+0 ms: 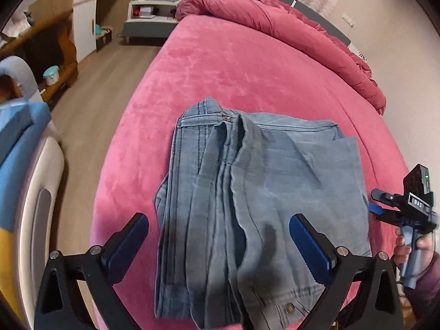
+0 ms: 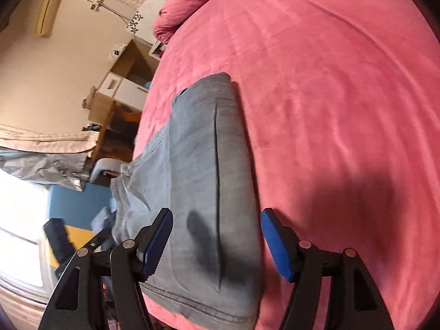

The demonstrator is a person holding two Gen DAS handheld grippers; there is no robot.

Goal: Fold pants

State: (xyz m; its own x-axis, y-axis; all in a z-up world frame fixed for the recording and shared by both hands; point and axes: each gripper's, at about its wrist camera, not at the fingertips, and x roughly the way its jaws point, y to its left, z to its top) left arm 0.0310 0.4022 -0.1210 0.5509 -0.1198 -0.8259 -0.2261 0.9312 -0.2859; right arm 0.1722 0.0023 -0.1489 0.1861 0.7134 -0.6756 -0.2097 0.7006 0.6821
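Light blue jeans [image 1: 247,198] lie folded in a thick bundle on the pink bed [image 1: 220,68], near its front edge. My left gripper [image 1: 220,228] is open, its blue pads on either side above the bundle, holding nothing. My right gripper [image 2: 217,228] is open above the folded edge of the jeans [image 2: 203,170], empty. The right gripper also shows in the left wrist view [image 1: 376,200] at the right side of the jeans, held by a hand.
A rolled dark pink duvet [image 1: 288,27] lies along the far side of the bed. Wooden floor [image 1: 110,88], shelves and a white cabinet [image 1: 82,19] are to the left. A blue and white chair [image 1: 27,165] stands close at left.
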